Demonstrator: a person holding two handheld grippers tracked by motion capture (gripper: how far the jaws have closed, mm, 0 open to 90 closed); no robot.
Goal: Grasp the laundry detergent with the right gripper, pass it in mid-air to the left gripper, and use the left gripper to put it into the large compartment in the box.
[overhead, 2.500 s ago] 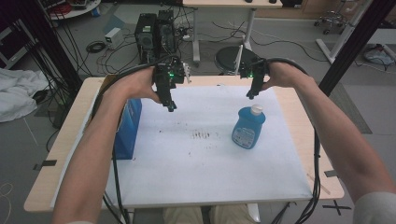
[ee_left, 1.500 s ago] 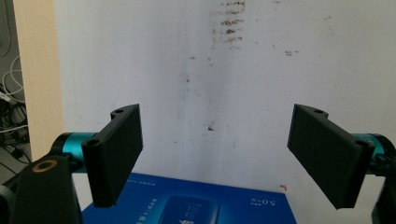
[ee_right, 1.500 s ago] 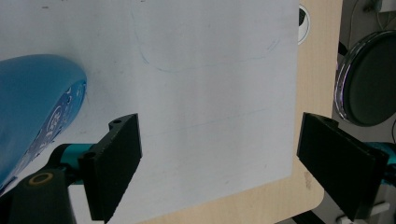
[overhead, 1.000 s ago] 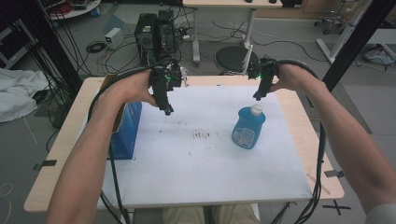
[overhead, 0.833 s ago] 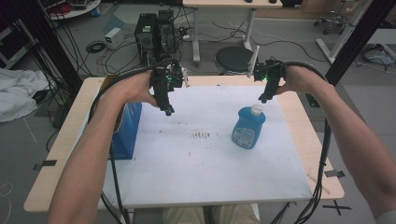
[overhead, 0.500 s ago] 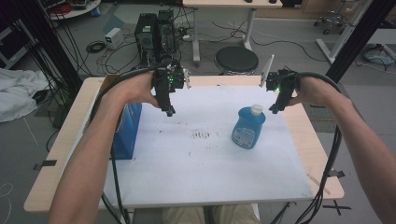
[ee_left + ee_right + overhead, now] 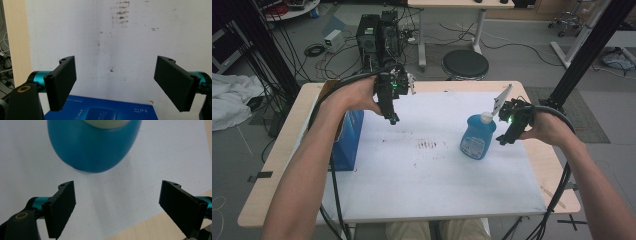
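Your right gripper (image 7: 506,136) is just beside the blue bottle (image 7: 477,139), on its right as the high view shows it, and its jaws are spread wide with nothing between them. The bottle stands upright on the white mat (image 7: 422,190), right of the middle, with its pale cap (image 7: 486,118) at the top, so its long way runs up and down. In the right gripper view the bottle (image 7: 93,145) sits ahead of the jaws, more in front of the left jaw than the right one, and it is not yet between them. So I think the next move is to slide those jaws forward and a bit to that side until the round body sits between the two pads. Your right hand is much nearer to the bottle than your left hand. Your left gripper (image 7: 391,114) hangs over the far left part of the mat, well apart from the bottle, and its jaws are wide apart and hold nothing too. A blue box (image 7: 347,140) stands at the left edge of the mat, just under your left arm. In the left gripper view the box (image 7: 102,111) has small white writing on it, but it is too small to read. The bottle has a pale label on its front (image 7: 472,146), and I cannot read that either. There are some brown smudges (image 7: 428,145) on the mat, left of the bottle.
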